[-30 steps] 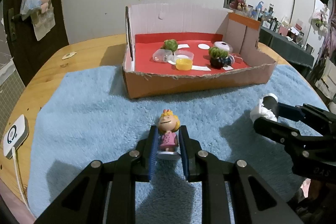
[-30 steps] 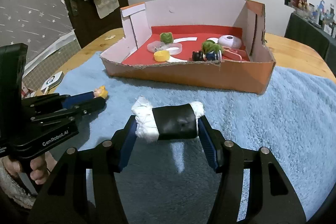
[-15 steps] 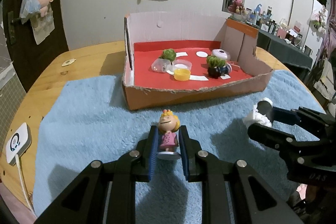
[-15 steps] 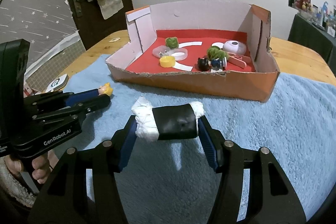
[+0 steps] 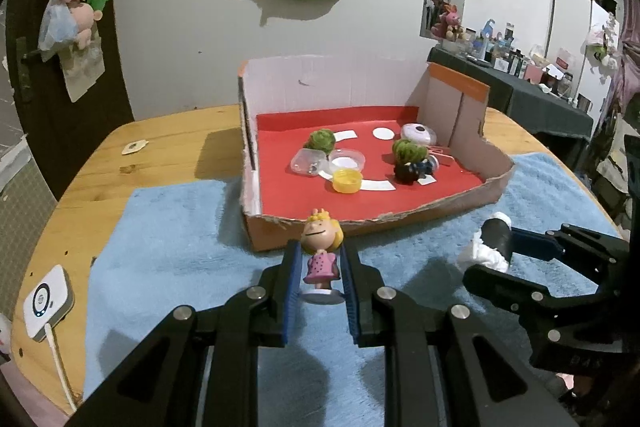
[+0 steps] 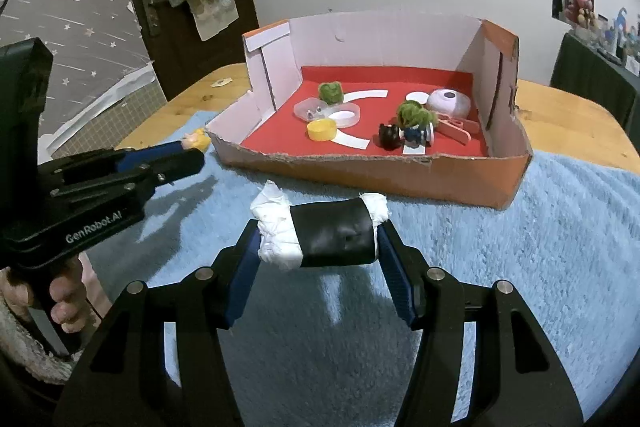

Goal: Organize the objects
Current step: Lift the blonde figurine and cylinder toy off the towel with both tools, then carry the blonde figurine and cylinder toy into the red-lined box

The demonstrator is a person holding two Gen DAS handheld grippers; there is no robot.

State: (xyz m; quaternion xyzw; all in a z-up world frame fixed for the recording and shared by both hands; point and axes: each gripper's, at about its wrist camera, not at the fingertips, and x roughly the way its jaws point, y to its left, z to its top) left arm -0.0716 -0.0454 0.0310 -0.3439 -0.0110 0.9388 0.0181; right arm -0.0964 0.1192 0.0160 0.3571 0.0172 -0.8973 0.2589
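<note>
Your left gripper is clamped on the blonde figurine, upright between the pads, hanging just short of the cardboard box's torn front wall. Your right gripper holds the black-and-white roll crosswise, long axis parallel to that front wall, a little further back over the blue towel. The box lies straight ahead of both; the left hand looks nearer. Beyond the wall, bare red floor sits at the box's near left corner.
</note>
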